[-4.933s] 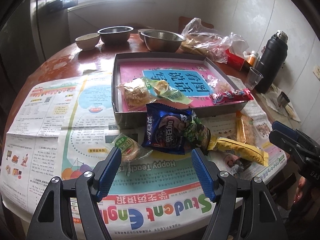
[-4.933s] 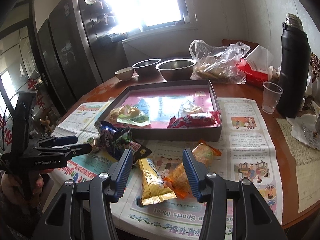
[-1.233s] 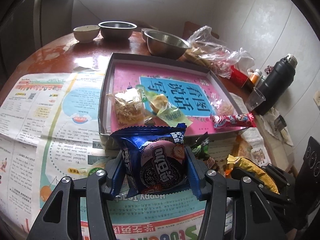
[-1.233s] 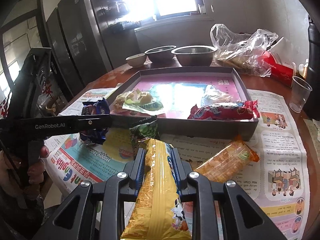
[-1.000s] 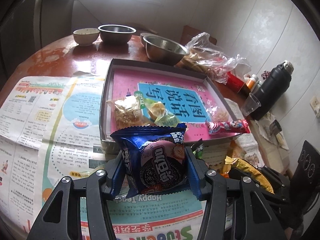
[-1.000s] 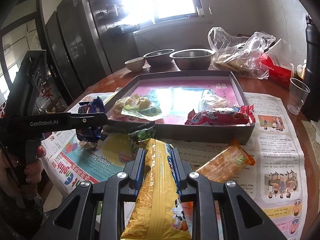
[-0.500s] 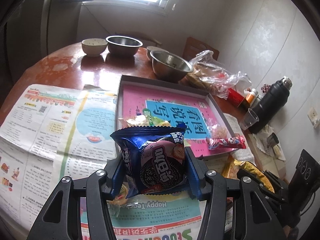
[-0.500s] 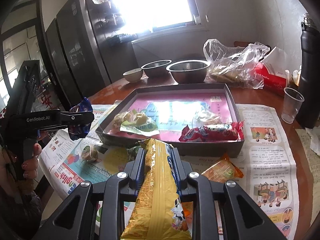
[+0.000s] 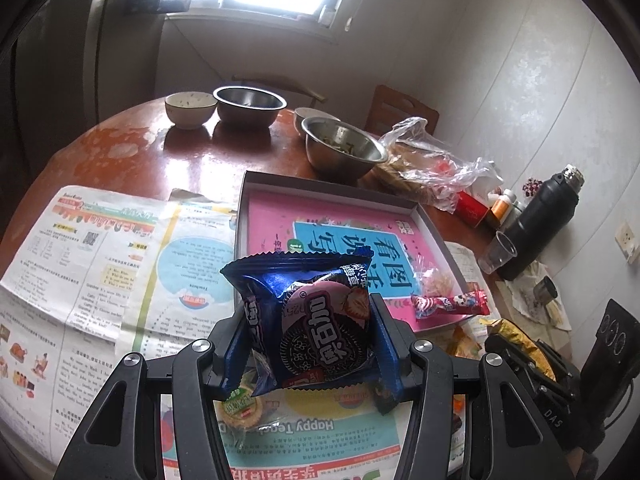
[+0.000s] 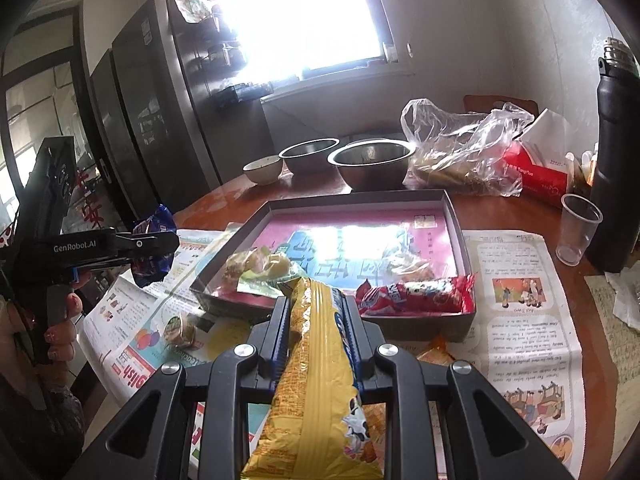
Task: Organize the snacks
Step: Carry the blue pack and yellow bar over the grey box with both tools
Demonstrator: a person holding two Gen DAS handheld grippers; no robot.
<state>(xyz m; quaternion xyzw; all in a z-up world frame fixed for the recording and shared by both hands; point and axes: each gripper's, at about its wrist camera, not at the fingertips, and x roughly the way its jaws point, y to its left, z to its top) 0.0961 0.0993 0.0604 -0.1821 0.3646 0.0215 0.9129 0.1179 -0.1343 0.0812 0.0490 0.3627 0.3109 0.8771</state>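
Note:
My left gripper (image 9: 312,320) is shut on a blue cookie packet (image 9: 316,320) and holds it in the air in front of the dark box (image 9: 336,186). It also shows at the left of the right wrist view (image 10: 152,248). My right gripper (image 10: 318,320) is shut on a long yellow snack pack (image 10: 316,376), raised before the box's near wall (image 10: 420,322). Inside the box lie a red snack bar (image 10: 416,292), a green-edged pack (image 10: 264,276) and a clear pack (image 9: 436,284).
A round green-lidded snack (image 10: 180,330) and an orange pack (image 10: 436,354) lie on the newspaper (image 9: 100,248). Steel bowls (image 9: 344,150), a plastic bag (image 10: 460,148), a red tissue box (image 10: 536,176), a plastic cup (image 10: 578,228) and a black flask (image 10: 616,160) stand around the box.
Both grippers, first open over the newspaper, have closed on their packs and lifted them. In the last second both have risen higher above the table.

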